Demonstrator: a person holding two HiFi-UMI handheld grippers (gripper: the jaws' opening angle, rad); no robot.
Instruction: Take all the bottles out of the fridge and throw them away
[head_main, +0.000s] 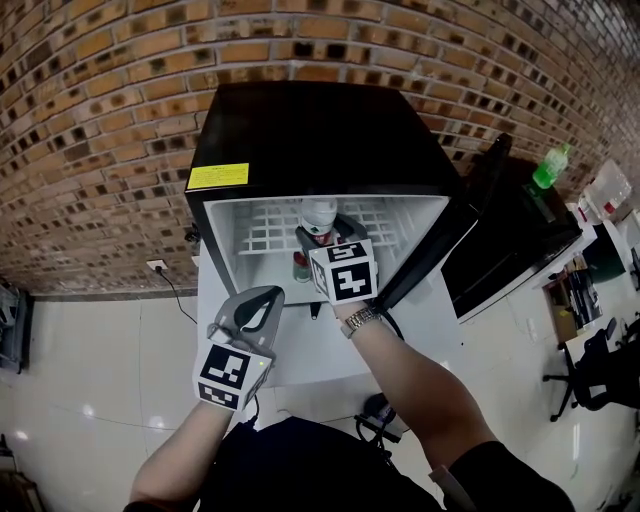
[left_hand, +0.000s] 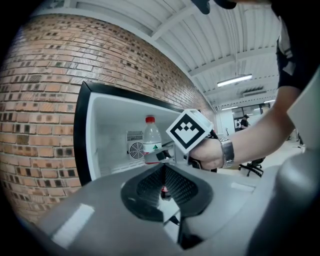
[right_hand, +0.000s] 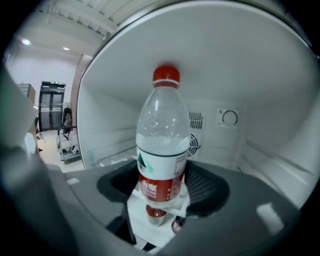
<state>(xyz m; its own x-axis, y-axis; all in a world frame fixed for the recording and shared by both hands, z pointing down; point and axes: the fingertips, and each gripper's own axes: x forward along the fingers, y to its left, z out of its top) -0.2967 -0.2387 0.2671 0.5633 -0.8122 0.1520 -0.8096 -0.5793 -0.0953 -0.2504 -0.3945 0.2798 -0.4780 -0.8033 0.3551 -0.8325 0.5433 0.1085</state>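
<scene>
A black mini fridge (head_main: 300, 140) stands open against the brick wall. A clear water bottle (right_hand: 162, 145) with a red cap and a red-and-white label stands upright inside it, also seen as the bottle (left_hand: 152, 142) and the bottle (head_main: 318, 215). My right gripper (right_hand: 162, 187) reaches into the fridge, and its pads (right_hand: 210, 187) close on the bottle's lower half. My left gripper (left_hand: 164, 167) is shut and empty, held outside in front of the fridge (head_main: 262, 298). Below the held bottle a small dark cap (right_hand: 176, 226) shows; what it belongs to is hidden.
The fridge door (head_main: 500, 250) hangs open to the right. A green bottle (head_main: 551, 165) stands beyond it near a cluttered desk. A white wire shelf (head_main: 260, 230) spans the fridge interior. An office chair (head_main: 590, 380) stands at the right, and a wall socket (head_main: 157, 266) sits low on the left.
</scene>
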